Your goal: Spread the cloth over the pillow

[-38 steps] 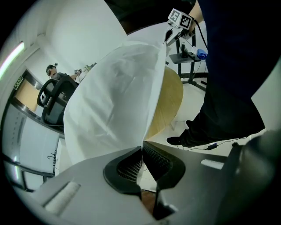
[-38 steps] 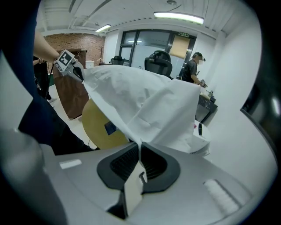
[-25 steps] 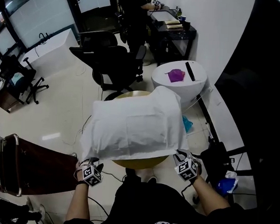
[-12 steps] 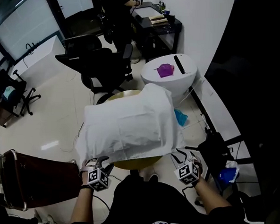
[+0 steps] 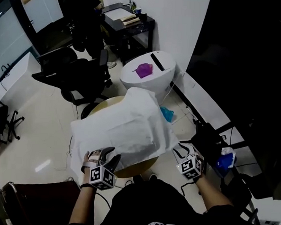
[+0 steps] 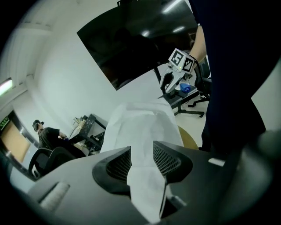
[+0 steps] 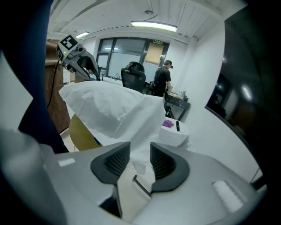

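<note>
white cloth (image 5: pixel 125 127) is draping the hidden pillow on the yellow table (image 5: pixel 136 165). your left gripper (image 6: pixel 142 160) and right gripper (image 7: pixel 139 160) have just been opening, cloth lying loose between their jaws. withdrawing now, you are likely risking a snag dragging it askew.

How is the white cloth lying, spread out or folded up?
Spread out: the white cloth drapes as one sheet over a bulky form on the round yellow table, edges overhanging.

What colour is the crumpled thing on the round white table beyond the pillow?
The crumpled thing is purple, clearest in the head view.
</note>
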Available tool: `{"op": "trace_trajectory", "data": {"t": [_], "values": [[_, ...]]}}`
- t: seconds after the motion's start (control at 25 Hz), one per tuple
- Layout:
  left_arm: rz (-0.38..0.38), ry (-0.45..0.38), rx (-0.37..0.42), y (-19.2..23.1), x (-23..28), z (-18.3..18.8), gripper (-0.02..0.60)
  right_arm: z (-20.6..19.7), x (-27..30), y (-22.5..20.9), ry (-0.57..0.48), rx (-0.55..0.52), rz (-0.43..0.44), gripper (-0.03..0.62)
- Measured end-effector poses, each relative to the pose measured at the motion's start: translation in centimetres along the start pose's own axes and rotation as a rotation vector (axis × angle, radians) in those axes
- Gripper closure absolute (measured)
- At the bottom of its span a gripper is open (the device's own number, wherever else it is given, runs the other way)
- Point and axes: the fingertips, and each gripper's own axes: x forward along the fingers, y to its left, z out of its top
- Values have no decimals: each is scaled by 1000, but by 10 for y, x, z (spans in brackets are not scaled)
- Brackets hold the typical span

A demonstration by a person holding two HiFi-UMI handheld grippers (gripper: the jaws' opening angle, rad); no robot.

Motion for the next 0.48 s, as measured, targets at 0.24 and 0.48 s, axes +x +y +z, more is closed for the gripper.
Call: {"op": "trace_trajectory", "data": {"t": [0.24,0.48], "values": [[-77,-87,149,9,30,46,436,-28,1,-21,57,111,-77,441],[-201,-123,336,9,75,95,436,-46,20,-29,16,345,2,441]]}}
